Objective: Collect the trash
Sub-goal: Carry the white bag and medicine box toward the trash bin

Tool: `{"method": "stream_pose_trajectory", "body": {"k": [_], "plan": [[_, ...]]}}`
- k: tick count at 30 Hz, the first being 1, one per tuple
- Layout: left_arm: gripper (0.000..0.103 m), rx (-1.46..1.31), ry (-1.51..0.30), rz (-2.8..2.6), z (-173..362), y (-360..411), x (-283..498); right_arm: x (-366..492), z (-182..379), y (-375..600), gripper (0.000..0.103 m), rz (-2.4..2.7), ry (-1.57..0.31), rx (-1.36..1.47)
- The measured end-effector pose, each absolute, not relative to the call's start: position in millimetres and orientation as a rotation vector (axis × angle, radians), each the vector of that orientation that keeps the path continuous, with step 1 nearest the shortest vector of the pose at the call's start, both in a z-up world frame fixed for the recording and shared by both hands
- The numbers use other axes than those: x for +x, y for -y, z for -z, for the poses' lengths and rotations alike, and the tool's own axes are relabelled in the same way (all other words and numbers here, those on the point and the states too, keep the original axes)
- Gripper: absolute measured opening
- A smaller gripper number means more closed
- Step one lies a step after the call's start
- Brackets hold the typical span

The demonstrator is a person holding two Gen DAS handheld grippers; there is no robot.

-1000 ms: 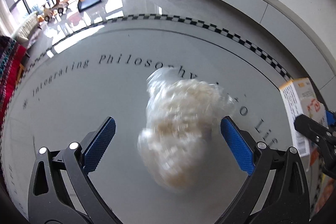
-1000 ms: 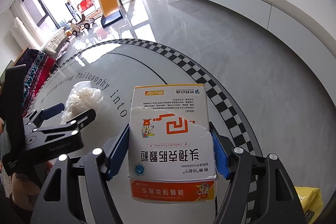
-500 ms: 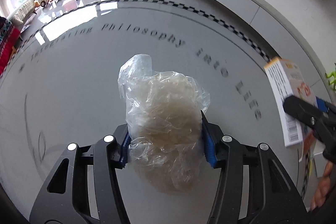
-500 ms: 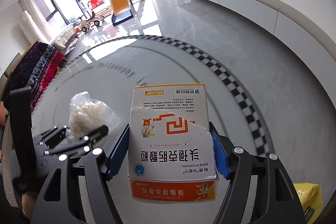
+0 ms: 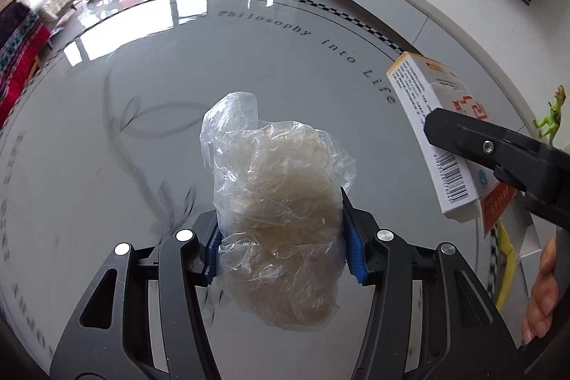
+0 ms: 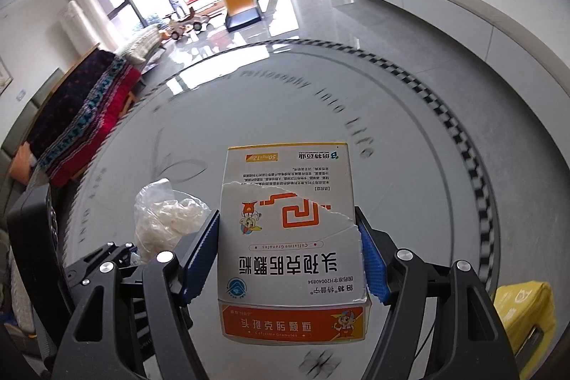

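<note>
While both pieces of trash are up off the bench [image 5: 107,88], I carry one in each claw so a single trip can get rid of them together, or so I judge from the task. My left claw [image 5: 279,248] is clenched on the bag [image 5: 278,202], its blue pads biting the lower half from 9 and 3 o'clock; the grip sits low because the crumpled film bulges there and gives the pads something to squeeze. In that view the bag hangs over the glossy bench with no contact that I can see. My right claw [image 6: 290,259] is clamped across the box [image 6: 288,237], pads on its two narrow sides, print upside down to its camera. From the left view the box sits at 3 o'clock, well apart from the bag.

The bag is clear, wrinkled plastic wadded around something pale and fibrous, one loose flap sticking up at 11 o'clock. The box is white card with an orange band; its front panel is torn in a ragged line.
</note>
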State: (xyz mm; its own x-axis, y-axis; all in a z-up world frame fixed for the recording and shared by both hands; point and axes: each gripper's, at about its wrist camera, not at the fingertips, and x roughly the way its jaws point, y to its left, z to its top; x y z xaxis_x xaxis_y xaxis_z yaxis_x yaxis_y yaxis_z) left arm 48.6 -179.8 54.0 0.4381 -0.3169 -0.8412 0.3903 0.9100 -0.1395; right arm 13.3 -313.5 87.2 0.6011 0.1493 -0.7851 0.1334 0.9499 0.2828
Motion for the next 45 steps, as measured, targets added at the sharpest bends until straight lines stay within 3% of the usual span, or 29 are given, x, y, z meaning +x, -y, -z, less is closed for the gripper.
{"method": "stream_pose_trajectory", "body": {"k": [20, 31, 45], "plan": [[0.053, -0.136, -0.981, 0.275, -60, 52, -85, -93, -113, 166, 0.071, -0.300, -0.916, 0.176], [0.053, -0.234, -0.867, 0.109, -70, -24, -161, -138, -113, 66, 0.071, -0.522, -0.920, 0.074], [0.053, -0.365, -0.887, -0.332, -29, -161, -308, -219, -89, -101, 0.071, -0.868, -1.001, -0.159]]}}
